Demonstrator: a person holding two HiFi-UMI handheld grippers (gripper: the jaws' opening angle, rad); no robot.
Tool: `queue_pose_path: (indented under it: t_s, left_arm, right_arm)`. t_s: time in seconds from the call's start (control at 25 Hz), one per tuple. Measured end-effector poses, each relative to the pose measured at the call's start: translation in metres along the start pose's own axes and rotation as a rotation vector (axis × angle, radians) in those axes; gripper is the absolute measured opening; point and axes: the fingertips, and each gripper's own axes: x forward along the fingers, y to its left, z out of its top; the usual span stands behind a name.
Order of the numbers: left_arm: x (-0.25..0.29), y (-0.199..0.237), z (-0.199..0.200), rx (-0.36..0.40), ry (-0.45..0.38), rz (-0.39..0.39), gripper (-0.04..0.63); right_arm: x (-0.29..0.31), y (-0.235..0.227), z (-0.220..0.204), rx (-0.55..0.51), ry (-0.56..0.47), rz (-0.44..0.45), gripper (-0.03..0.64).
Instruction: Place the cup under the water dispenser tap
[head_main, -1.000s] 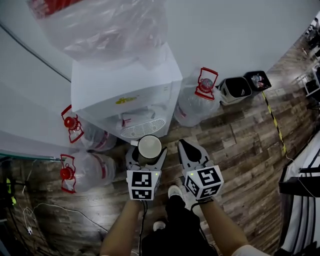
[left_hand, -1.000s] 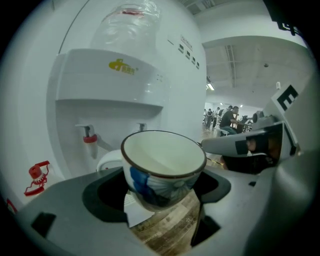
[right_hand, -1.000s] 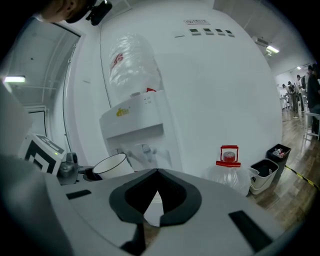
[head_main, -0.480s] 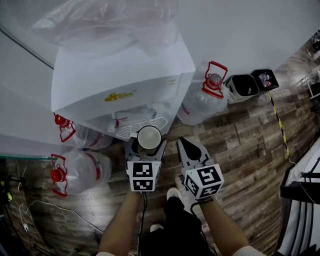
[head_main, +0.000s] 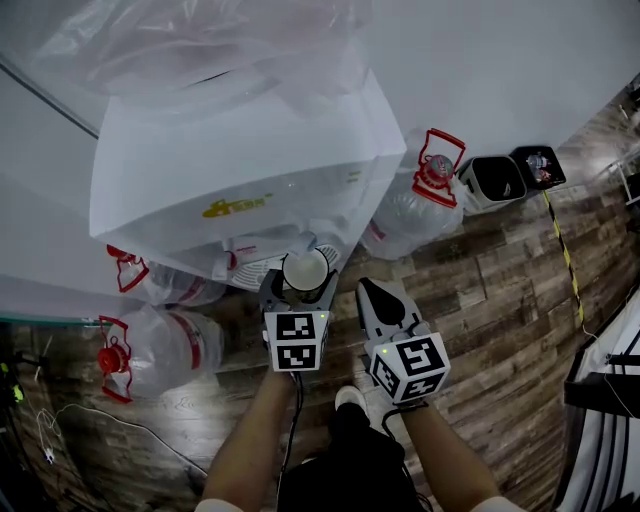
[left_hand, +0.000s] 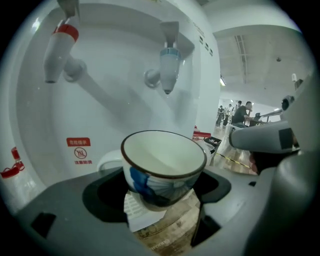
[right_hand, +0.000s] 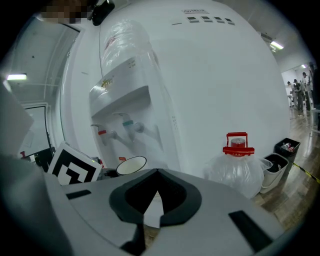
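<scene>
A red-capped water jug (head_main: 412, 208) stands on the wooden floor (head_main: 500, 300) just beside two small bins (head_main: 497, 180).

— What has moved?
— The left gripper (head_main: 303, 288) has carried the cup (head_main: 305, 270) toward 12 o'clock, closer to the water dispenser (head_main: 230, 170).
— And the drip grille (head_main: 255, 268)?
— A second ago it lay clear at the cup's 12 o'clock. Now the cup overlaps its near edge.
</scene>
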Motion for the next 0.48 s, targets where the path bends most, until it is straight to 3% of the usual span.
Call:
queue_pose_path:
  t_s: [0.48]
  left_arm:
    - [0.026, 0.006, -0.01, -0.034, 0.009, 0.048, 0.428]
  right_arm:
    - [0.004, -0.016, -0.013, 0.007, 0.009, -0.003, 0.021]
